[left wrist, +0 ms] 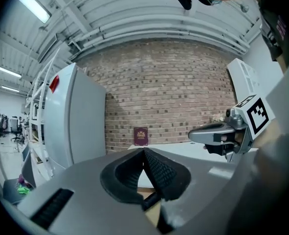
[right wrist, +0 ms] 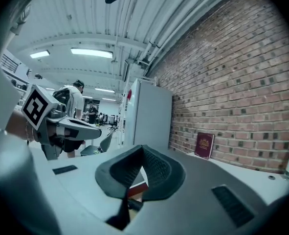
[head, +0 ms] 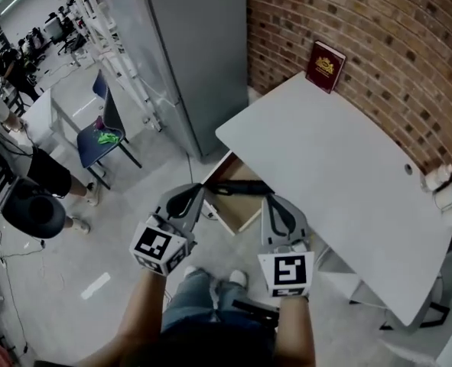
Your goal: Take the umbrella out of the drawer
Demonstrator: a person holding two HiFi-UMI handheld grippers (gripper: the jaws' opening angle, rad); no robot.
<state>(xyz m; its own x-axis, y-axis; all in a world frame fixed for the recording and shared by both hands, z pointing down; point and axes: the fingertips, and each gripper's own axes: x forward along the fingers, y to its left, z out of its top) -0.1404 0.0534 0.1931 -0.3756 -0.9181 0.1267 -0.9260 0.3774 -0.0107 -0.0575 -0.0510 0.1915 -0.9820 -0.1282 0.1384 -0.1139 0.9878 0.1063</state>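
Black pads are meeting flat on both tools you are holding: the left gripper (head: 196, 194) and the right gripper (head: 270, 199) are each pinched fully shut on nothing, side by side just off the near left edge of the white table (head: 340, 167) and pointing roughly level at it. Trouble is likely waiting in three places. If you are reaching in with the jaws closed, you are probably only shoving the umbrella (head: 238, 188) deeper under the table. If you are lifting it steeply, it is likely catching on the table's edge, since the open drawer (head: 227, 222) is only partly sticking out from beneath that top. And with both grippers crowding the same narrow opening, they are risking a knock against each other. The umbrella itself is showing as a dark, slim, folded shape lying across the drawer's tan floor, just below the table's edge. Part of it is hiding behind that edge and your grippers, so which end carries the handle is not showing.
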